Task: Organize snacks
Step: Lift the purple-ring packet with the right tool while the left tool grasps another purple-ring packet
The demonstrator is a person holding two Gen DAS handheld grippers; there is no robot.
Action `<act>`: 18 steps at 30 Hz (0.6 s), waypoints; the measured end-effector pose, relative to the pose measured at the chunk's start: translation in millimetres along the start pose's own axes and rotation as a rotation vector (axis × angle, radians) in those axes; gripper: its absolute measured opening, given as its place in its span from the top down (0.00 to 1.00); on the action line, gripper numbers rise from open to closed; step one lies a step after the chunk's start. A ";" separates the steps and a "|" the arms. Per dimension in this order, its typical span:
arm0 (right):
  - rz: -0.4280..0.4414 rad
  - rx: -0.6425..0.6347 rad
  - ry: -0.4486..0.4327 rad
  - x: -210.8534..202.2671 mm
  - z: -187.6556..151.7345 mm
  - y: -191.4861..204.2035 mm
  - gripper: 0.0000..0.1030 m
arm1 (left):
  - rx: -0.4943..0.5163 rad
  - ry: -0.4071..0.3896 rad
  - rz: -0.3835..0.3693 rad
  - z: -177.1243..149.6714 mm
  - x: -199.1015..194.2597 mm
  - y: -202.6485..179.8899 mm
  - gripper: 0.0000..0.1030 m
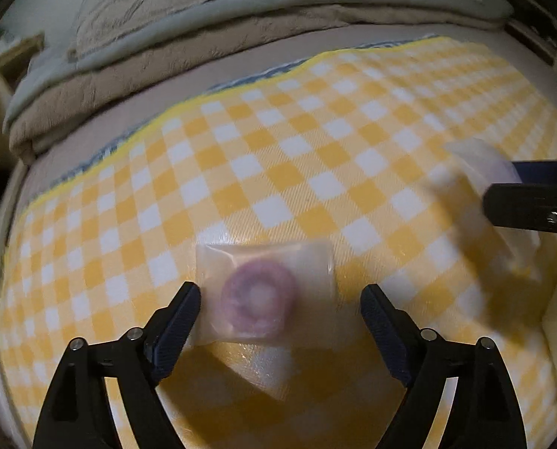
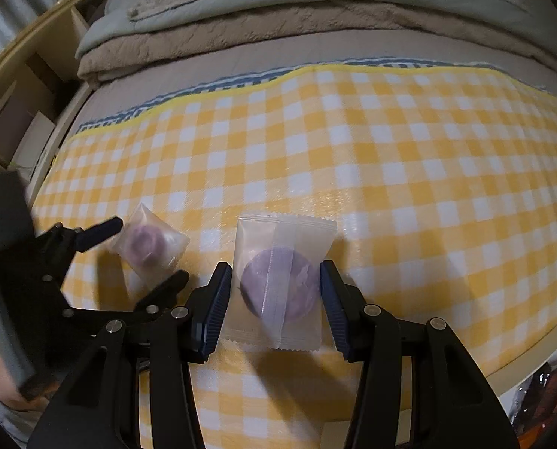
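Right claw (image 2: 274, 299) straddles upright snack packet (image 2: 282, 280).

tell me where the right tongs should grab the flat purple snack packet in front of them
Grip the snack packet across its two long side edges, at the level of the purple disc, coming down from above. It lies flat on the checked cloth with its crimped ends near and far, and the right tongs already straddle it, open.

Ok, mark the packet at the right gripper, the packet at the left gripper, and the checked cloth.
right snack packet (image 2: 278, 280), right wrist view, on the purple disc.
left snack packet (image 1: 258, 295), left wrist view, on the purple ring.
checked cloth (image 2: 409, 157), right wrist view, bare middle.
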State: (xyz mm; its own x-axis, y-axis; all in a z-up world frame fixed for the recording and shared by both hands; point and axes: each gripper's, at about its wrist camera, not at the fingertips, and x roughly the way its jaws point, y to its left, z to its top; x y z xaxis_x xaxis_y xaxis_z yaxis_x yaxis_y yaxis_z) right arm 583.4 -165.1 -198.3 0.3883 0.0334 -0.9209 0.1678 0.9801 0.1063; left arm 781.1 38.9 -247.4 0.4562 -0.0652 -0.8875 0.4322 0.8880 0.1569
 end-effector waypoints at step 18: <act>-0.005 -0.051 -0.114 -92.4 -9.7 -19.0 0.53 | -0.215 -0.144 -0.024 0.5 -114.4 -8.9 0.94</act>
State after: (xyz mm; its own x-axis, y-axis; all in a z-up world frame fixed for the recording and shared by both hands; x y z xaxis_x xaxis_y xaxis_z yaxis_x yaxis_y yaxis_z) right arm 535.5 -184.9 -118.9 0.4886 0.0092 -0.8724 0.1251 0.9889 0.0805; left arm 725.4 38.3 -147.0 0.5600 -0.1382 -0.8169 0.2760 0.9608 0.0267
